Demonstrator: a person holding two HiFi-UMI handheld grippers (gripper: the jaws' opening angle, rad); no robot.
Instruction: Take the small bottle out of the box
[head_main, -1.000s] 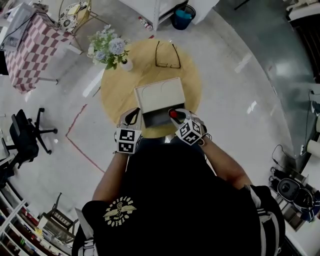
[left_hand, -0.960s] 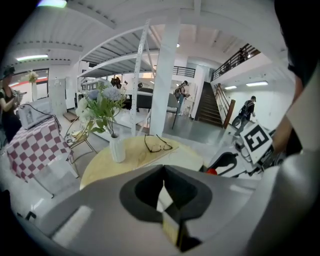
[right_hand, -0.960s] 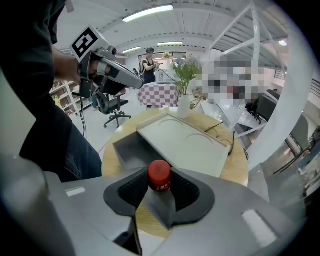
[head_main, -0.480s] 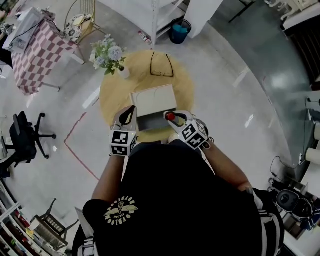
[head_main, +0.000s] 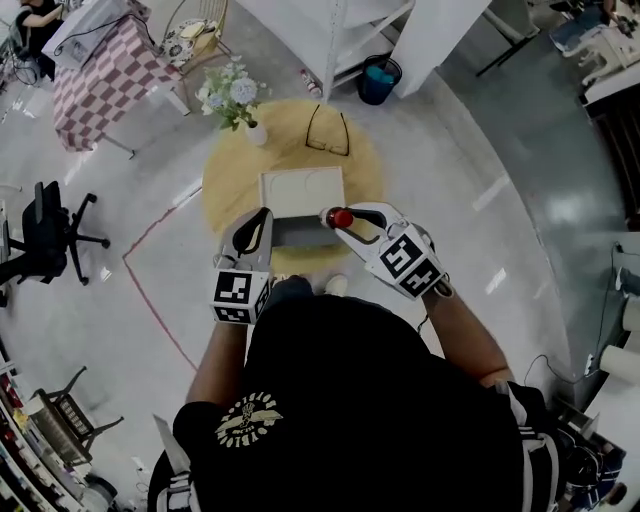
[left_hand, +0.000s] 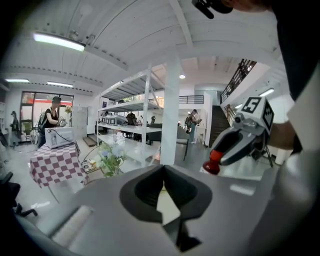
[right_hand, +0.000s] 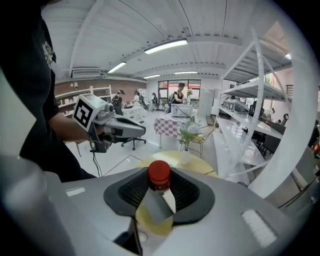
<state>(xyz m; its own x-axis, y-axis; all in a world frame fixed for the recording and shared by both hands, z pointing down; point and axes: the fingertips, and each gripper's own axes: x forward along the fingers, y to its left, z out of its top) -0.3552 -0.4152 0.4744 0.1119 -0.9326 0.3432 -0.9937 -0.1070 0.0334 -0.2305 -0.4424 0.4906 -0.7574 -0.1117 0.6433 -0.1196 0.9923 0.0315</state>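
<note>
Head view: my right gripper (head_main: 347, 220) grips the small bottle (head_main: 340, 217) by the open box's (head_main: 300, 190) right edge, seemingly lifted clear; left gripper view: left gripper (left_hand: 163, 172) closed, empty; right gripper view: red cap between the pads; next I'd set it on the table (head_main: 228, 185).

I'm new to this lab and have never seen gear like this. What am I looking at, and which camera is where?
No robot here: a person holds a two-jaw gripper in each hand. The top-down picture comes from a camera on the person's head; the other two come from cameras riding on the grippers, looking along their jaws. Below is a round wooden table with an open white box, glasses and a vase of flowers. The right gripper is closed on a small bottle with a red cap. The left gripper is shut and empty. The patterned cubes are parts of the grippers.
</note>
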